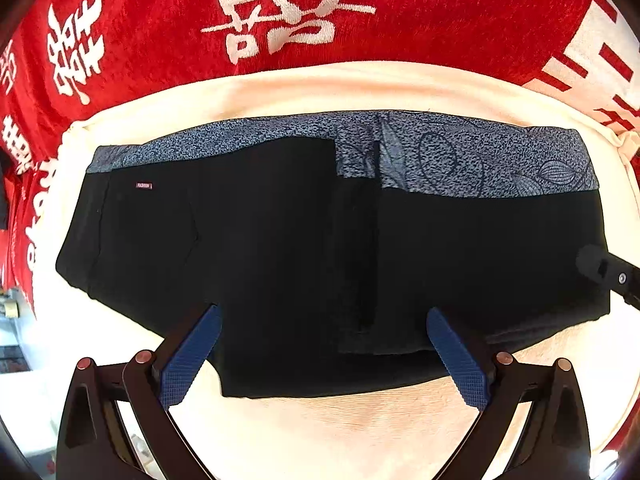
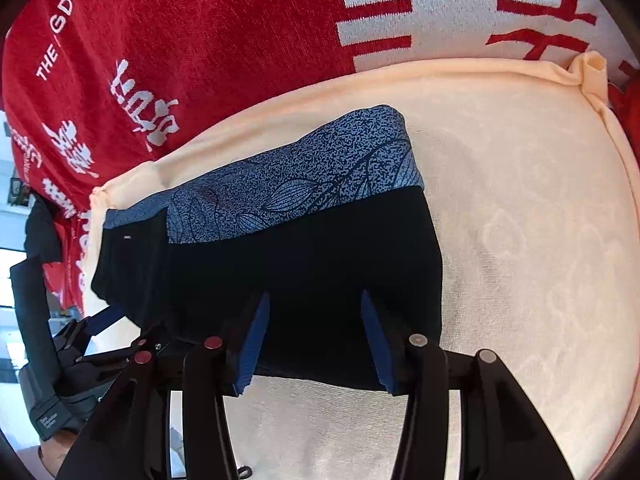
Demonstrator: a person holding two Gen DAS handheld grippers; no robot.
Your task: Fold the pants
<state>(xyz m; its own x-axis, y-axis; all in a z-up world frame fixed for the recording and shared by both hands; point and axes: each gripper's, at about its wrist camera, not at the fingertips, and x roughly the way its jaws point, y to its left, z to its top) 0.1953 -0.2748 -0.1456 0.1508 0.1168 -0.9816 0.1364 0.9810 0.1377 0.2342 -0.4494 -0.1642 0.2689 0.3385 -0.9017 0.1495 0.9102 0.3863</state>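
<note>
The black pants (image 1: 280,240) lie folded into a compact rectangle on a cream towel (image 1: 360,420). A blue speckled leaf-print band (image 1: 440,152) runs along their far edge. My left gripper (image 1: 324,310) hangs open above the pants' near edge, its blue pads wide apart with no cloth pinched between them. The right gripper's dark fingertip (image 1: 594,264) shows at the pants' right end. In the right wrist view the pants (image 2: 320,248) lie under my right gripper (image 2: 315,295), which is open, its pads clear of the fabric. The left gripper's blue finger (image 2: 105,317) sits at the pants' left end.
A red blanket (image 1: 160,40) with white characters covers the surface beyond the cream towel (image 2: 520,240). The towel has a bunched corner (image 2: 588,72) at the far right. Past the blanket's left edge is a bright room background (image 2: 12,280).
</note>
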